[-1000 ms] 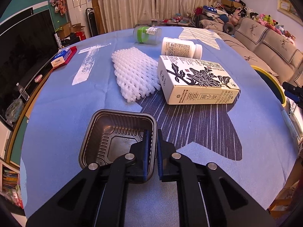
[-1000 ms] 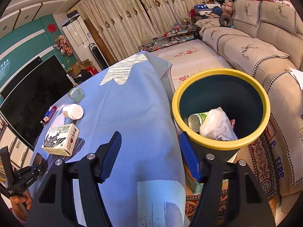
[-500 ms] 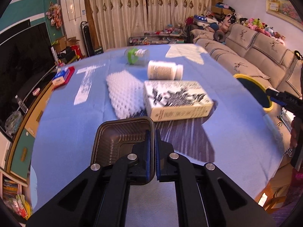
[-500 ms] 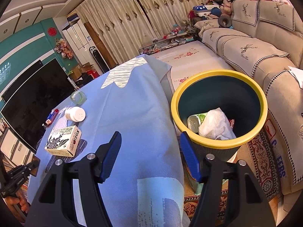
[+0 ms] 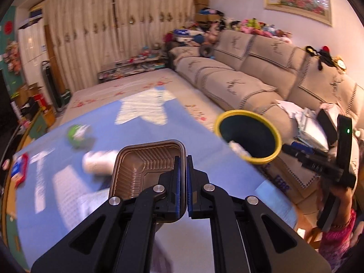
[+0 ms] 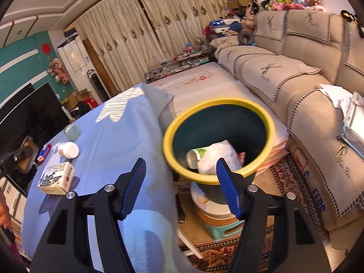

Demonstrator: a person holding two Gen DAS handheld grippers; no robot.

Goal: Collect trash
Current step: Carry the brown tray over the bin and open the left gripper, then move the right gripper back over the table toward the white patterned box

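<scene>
Your left gripper (image 5: 183, 182) has its blue-padded fingers closed on the right-hand rim of the brown plastic tray (image 5: 145, 168), which you hold lifted above the blue tablecloth (image 5: 200, 150). The tray's near edge is hidden behind the gripper's black arms, and its body covers part of the white bottle (image 5: 96, 162) lying on the cloth. That bottle and the green-capped jar (image 5: 78, 134) beyond it are smeared by motion blur, so their labels cannot be read.

Your right gripper (image 6: 180, 187) hangs with its fingers spread wide and nothing between them, over the table edge beside the yellow-rimmed bin (image 6: 270, 122). The right finger cuts across the bin's near rim. Inside the bin lie a crumpled white tissue (image 6: 218, 154), a green-and-white cup (image 6: 195, 155) and a bit of red, mostly hidden. The printed carton (image 6: 56, 177) sits on the cloth to the left. In the left wrist view, only the bin's mouth shows.
</scene>
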